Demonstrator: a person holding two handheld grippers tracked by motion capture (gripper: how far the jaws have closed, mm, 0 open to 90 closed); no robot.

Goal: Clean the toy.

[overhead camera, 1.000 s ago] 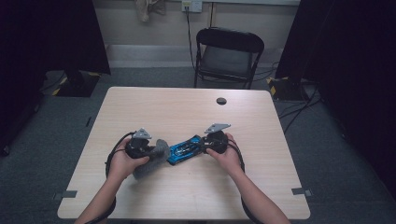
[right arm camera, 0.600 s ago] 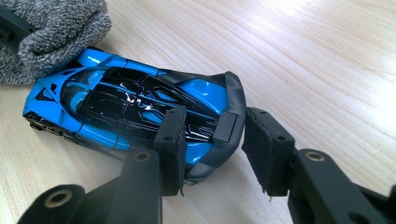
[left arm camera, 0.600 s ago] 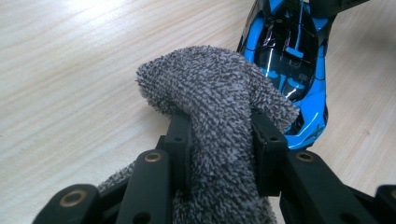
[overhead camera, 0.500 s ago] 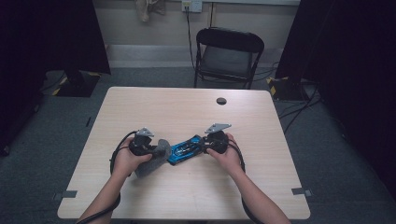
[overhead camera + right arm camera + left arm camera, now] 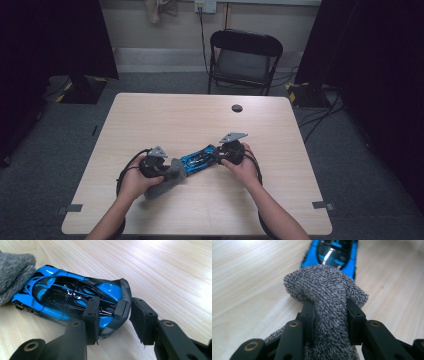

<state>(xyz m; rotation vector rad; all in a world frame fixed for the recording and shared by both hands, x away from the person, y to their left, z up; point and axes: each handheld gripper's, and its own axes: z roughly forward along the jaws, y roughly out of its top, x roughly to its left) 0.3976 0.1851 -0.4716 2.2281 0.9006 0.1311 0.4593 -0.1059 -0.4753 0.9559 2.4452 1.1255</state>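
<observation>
A blue and black toy car (image 5: pixel 200 159) lies on the wooden table (image 5: pixel 200 120), slightly near of centre. My right gripper (image 5: pixel 217 155) grips its rear end; in the right gripper view the black pads (image 5: pixel 91 317) sit against both sides of the car (image 5: pixel 67 297). My left gripper (image 5: pixel 169 169) is shut on a bunched grey cloth (image 5: pixel 165 181). In the left gripper view the cloth (image 5: pixel 329 290) bulges out between the left gripper's (image 5: pixel 329 312) jaws and rests against the front of the car (image 5: pixel 337 252). The cloth (image 5: pixel 12 272) covers the car's nose.
A small black round disc (image 5: pixel 237 108) sits on the far part of the table. A black folding chair (image 5: pixel 245 55) stands behind the far edge. Cables trail from both grippers toward the person's forearms.
My left hand has shifted a little toward the near edge and lower, carrying the cloth along the car's front. The right hand and the car have stayed put.
</observation>
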